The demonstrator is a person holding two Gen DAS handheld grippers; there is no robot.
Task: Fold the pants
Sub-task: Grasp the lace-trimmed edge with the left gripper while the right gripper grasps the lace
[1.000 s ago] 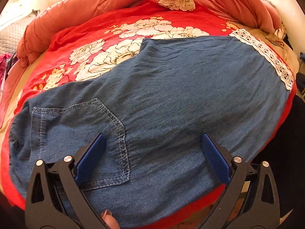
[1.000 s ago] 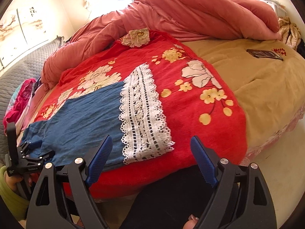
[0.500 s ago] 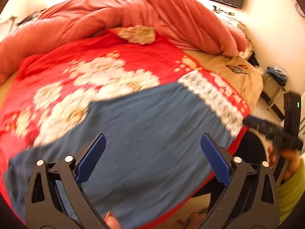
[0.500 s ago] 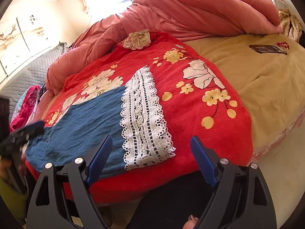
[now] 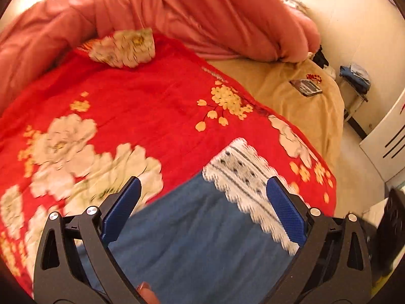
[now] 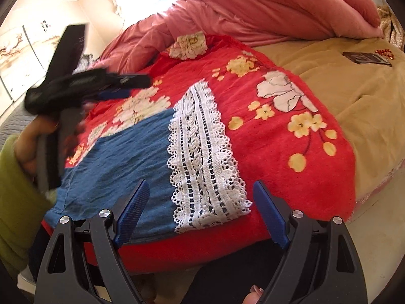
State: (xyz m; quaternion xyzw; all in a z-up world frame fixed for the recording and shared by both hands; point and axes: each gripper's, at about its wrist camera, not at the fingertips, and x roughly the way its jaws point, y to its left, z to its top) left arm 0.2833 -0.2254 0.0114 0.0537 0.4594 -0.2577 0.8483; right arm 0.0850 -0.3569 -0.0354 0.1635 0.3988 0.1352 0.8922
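While both claws stand spread with nothing between their ribbed blue pads, the denim pants (image 6: 121, 152) lie flat on a plush red floral blanket (image 6: 273, 152) at the bed's near edge. White openwork lace hem (image 6: 205, 157), scalloped, lies just ahead of the right claw (image 6: 201, 210). Left claw (image 5: 202, 207) hovers above soft blue cloth near that lace. Rumpled coral quilt (image 6: 265, 7) bunched behind; tan sheet (image 6: 354, 91) beside.

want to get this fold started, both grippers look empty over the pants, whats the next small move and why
Probably lower the right gripper onto the white lace hem and close on it. Its jaws stand open with nothing between them, the blue pants lie flat on the red blanket, and the hem sits just ahead, an easy edge to lift over.
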